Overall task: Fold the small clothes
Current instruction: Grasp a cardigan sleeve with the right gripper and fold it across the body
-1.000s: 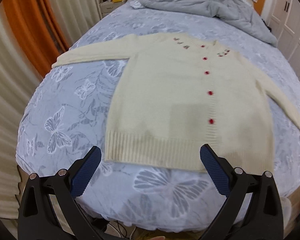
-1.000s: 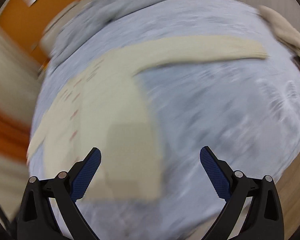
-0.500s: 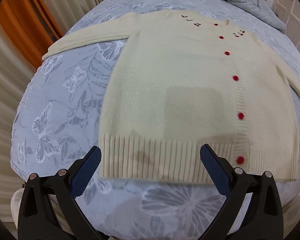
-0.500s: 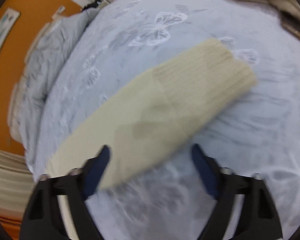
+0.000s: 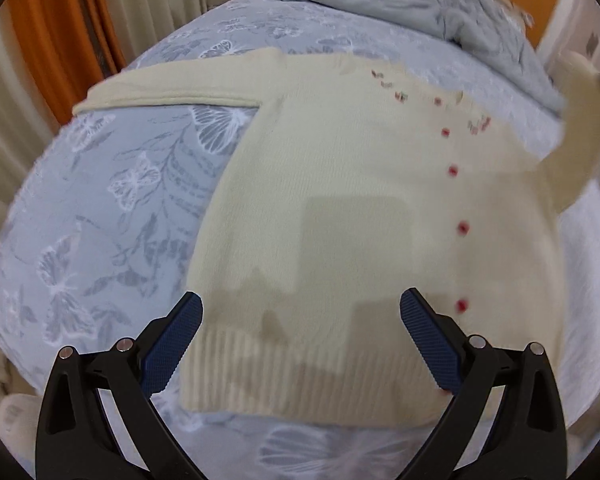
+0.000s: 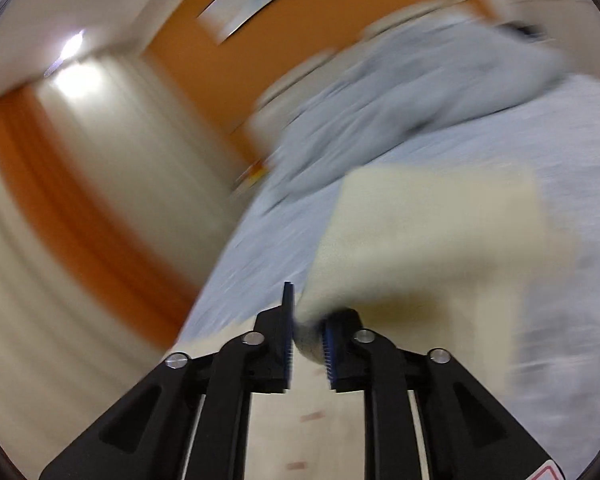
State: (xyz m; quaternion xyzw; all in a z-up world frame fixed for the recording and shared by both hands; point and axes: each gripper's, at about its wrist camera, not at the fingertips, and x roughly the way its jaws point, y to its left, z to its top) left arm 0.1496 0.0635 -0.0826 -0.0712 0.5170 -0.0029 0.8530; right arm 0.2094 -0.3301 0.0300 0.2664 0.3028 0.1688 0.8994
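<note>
- I am holding my left hand-held gripper (image 5: 300, 322) with its two blue pads (image 5: 172, 346) spread wide, gripping nothing, above the near hem of the cream cardigan (image 5: 340, 208).
- The cardigan is lying flat, front up, on the bed (image 5: 112, 216), straight ahead of my left hand-held gripper, with its ribbed hem just beyond and between the spread pads.
- A row of red buttons (image 5: 463, 227) is running up the cardigan ahead and to the right of the left hand-held gripper, toward the neckline with small embroidered motifs.
- One sleeve (image 5: 168, 92) is stretching out flat on the bed, far ahead and to the left of the left hand-held gripper.
- The other sleeve (image 5: 576, 148) is rising off the bed at the far right of the left wrist view, lifted up toward the edge of the frame.
- My right hand-held gripper (image 6: 306, 338) is pinching the cuff end of that sleeve (image 6: 420, 240), its pads drawn close on the knit, with the cream fabric fanning out ahead and to the right of it.
- The right wrist view is badly blurred, so finer detail of the grip cannot be told.
- A crumpled grey duvet (image 5: 440, 8) is sitting at the far end of the bed, well beyond the cardigan.
- Orange curtains (image 5: 56, 40) are hanging to the far left of the left hand-held gripper.
</note>
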